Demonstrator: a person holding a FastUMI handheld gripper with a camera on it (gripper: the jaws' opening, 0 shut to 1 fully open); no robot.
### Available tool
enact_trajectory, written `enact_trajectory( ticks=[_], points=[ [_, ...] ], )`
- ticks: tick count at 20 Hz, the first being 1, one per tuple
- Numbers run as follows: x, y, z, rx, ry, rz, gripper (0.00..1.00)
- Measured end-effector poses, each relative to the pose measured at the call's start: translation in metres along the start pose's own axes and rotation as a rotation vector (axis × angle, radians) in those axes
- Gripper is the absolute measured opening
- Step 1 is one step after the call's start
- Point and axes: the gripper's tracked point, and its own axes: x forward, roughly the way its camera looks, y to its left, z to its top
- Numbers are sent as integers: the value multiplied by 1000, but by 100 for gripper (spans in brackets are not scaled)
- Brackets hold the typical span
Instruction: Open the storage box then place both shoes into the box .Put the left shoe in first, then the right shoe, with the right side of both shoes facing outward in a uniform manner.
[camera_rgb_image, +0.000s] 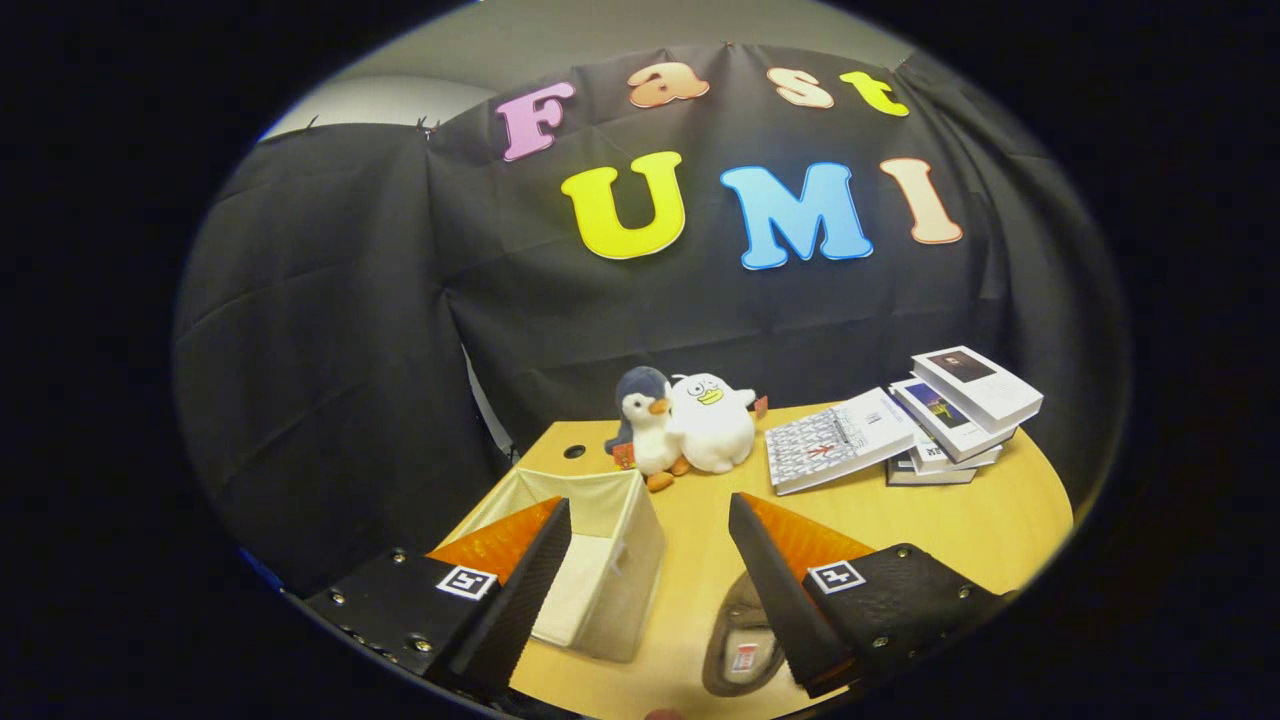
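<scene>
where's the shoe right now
In the gripper view, the grey slip-on shoe lies on the wooden table between the open jaws, right of the beige fabric storage box.

The gripper (650, 520) hangs above the wooden bench (900, 520) with its fingers (775, 580) spread wide, nothing between them. Beneath the left finger stands the open, cream fabric storage box (610, 560). A grey shoe (740, 650) lies near, partly under the right finger. Far off sit a penguin plush (645, 420) and a white plush (712, 420), touching; books (900, 425) are stacked to the right.
</scene>
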Motion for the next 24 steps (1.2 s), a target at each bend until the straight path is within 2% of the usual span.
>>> enact_trajectory(
  ticks=[5, 11, 24],
  points=[
    [6, -40, -42, -50, 78, -49, 98],
    [19, -76, -95, -51, 192, -58, 98],
    [39, -106, -188, -83, 397, -44, 98]
  ],
)
